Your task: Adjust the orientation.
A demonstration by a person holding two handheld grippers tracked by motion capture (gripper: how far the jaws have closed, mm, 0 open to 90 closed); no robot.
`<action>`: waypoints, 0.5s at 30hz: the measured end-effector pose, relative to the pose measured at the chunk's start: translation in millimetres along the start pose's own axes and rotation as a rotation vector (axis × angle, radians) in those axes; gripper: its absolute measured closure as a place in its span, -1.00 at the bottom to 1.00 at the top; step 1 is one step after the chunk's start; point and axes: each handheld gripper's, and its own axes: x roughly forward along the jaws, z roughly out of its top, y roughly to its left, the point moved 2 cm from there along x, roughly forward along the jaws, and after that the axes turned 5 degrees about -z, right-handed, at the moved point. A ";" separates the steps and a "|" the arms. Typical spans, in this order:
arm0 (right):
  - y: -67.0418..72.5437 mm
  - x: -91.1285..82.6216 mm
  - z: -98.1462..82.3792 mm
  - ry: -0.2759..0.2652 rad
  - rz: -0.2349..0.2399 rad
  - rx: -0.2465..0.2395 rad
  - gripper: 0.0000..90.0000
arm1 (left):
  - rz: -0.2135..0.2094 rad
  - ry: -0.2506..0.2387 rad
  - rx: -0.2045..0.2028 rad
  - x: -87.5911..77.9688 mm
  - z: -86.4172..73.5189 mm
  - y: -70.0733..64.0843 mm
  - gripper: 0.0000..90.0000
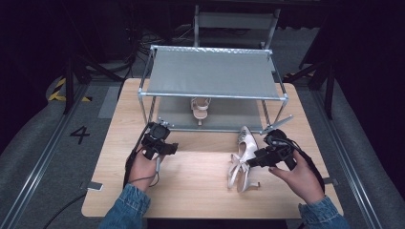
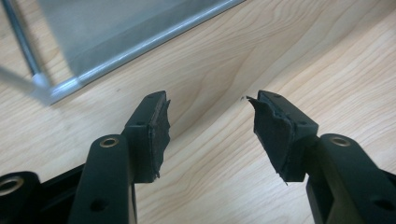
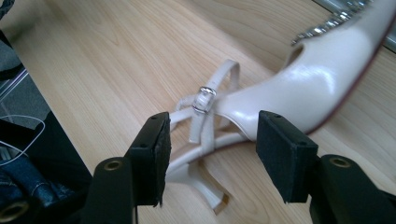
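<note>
A cream high-heeled shoe (image 1: pixel 243 155) with a jewelled toe and ankle straps lies on the wooden table (image 1: pixel 191 183), right of centre. My right gripper (image 1: pixel 256 156) is at its heel end, open. In the right gripper view the shoe (image 3: pixel 303 79) lies just past the jaws of that gripper (image 3: pixel 212 126); the buckled straps sit in the gap and the pads touch nothing. My left gripper (image 1: pixel 167 144) hovers over bare wood near the rack's front left leg. Its jaws (image 2: pixel 210 105) stand open with nothing between them.
A two-tier metal shoe rack (image 1: pixel 212 96) with grey fabric shelves stands at the back of the table. A matching sandal (image 1: pixel 200 109) sits on its lower shelf. The rack's lower corner (image 2: pixel 51 88) is near my left gripper. A dark floor surrounds the table.
</note>
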 end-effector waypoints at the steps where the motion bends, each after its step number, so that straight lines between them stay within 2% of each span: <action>1: 2.4 2.1 2.8 0.002 0.004 -0.006 0.01 | -0.002 0.001 -0.007 -1.1 -1.7 0.8 0.00; 7: 12.2 16.3 17.9 0.018 0.019 -0.042 0.02 | 0.028 0.008 -0.027 -7.0 -13.5 6.3 -0.02; 9: 14.2 24.8 23.9 0.030 0.020 -0.056 0.03 | 0.039 0.014 -0.028 -8.4 -17.4 8.6 -0.04; 11: 14.6 34.4 29.0 0.046 0.018 -0.060 0.04 | 0.043 0.016 -0.046 -10.0 -22.1 10.3 -0.06; 13: 13.5 42.2 32.3 0.060 0.004 -0.059 0.05 | 0.047 0.017 -0.053 -11.7 -26.0 12.5 -0.05; 15: 12.0 51.1 35.7 0.081 -0.035 -0.053 0.07 | 0.052 0.020 -0.061 -13.3 -29.5 14.5 -0.05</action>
